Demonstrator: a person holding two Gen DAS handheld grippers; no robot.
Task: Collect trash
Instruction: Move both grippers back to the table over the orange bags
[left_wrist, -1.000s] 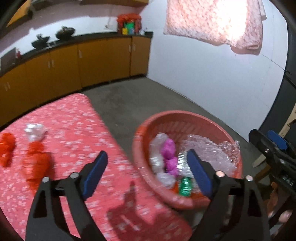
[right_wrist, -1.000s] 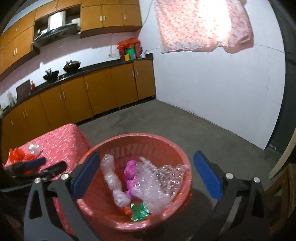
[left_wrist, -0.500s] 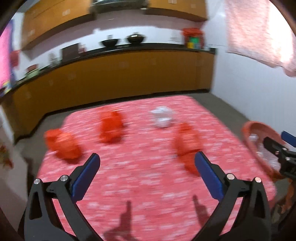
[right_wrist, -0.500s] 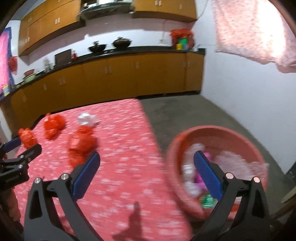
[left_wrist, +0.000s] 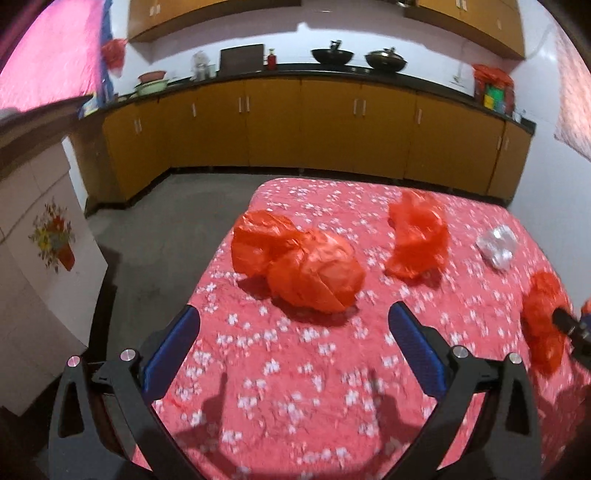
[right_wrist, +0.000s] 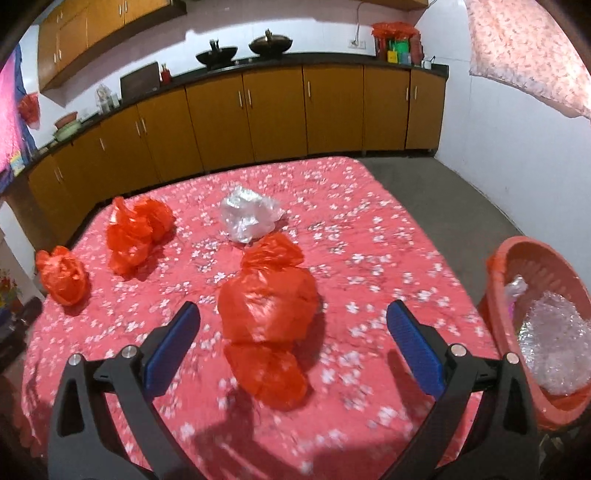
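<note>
Several crumpled pieces of trash lie on the red flowered tablecloth. My left gripper hangs open just short of a big red plastic bag. Further right lie a second red bag and a clear plastic wad. My right gripper is open too, its blue pads apart on either side of another red bag without touching it. Behind that bag lie the clear wad and two red bags. The red basket stands off the table's right edge with plastic in it.
Yellow cabinets with a black counter run along the far wall and the left side. Grey floor surrounds the table. A white cabinet with a flower picture stands close to the table's left. A pink cloth hangs on the right wall.
Both views have swung left, away from the basket and over to the table and its bags. The left jaws opened a little wider; the right jaws stayed open.
</note>
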